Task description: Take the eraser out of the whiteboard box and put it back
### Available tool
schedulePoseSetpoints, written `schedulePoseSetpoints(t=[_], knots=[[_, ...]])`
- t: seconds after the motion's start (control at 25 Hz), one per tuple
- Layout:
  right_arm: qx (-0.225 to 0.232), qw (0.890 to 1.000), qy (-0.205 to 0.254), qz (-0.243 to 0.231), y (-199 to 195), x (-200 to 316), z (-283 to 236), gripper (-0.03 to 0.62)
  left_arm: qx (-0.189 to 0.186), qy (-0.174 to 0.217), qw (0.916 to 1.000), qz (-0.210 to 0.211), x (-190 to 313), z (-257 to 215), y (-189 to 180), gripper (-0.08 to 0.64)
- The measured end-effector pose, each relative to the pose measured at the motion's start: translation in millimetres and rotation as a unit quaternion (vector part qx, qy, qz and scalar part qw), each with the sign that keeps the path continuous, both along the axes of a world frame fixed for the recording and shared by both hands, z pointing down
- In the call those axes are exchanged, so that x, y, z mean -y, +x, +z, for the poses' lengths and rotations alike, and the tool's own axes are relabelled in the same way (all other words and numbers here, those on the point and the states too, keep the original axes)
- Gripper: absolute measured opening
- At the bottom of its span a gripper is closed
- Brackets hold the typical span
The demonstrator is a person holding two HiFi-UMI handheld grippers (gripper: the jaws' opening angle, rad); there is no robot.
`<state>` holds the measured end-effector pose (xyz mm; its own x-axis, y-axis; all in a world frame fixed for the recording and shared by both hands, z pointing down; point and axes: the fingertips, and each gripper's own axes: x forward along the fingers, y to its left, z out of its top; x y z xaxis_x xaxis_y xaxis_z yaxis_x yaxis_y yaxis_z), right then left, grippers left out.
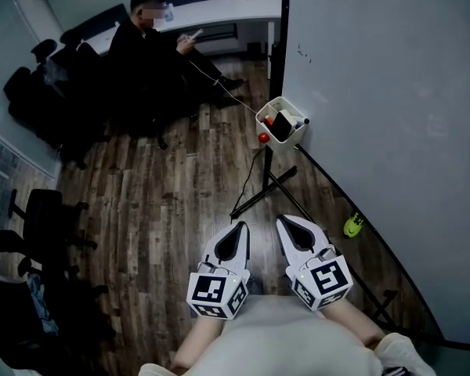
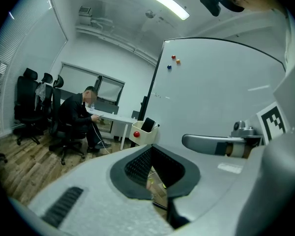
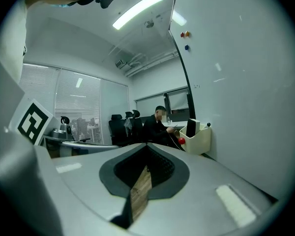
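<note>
A cream whiteboard box hangs at the lower edge of the whiteboard. A dark eraser stands upright in it, and a red ball sits on its outer side. Both grippers are well short of the box, side by side and pointing toward it. My left gripper is shut and holds nothing. My right gripper is shut and empty too. From the left gripper the box and eraser show ahead. Past the right gripper the box and eraser lie ahead to the right.
A person sits at a white desk beyond the box, with a cable trailing across the wooden floor. Black office chairs line the left side. The board's black stand legs cross the floor ahead. A green object lies by the board's base.
</note>
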<state>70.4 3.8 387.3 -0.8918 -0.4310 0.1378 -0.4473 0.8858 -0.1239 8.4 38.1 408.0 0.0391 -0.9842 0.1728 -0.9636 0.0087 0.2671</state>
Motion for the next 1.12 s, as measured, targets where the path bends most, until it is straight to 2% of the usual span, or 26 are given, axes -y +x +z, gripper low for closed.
schedulePoseSetpoints(t=[0.48,1.12], knots=[[0.002,1.000,0.007,0.030,-47,35,-14,0.006,0.006,-0.003,0.9992,0.039,40,-11,-47,0.005],[0.011,0.994,0.021,0.110,-93,74,-16,0.006,0.011,-0.004,0.9950,0.100,78,-10,-105,0.005]])
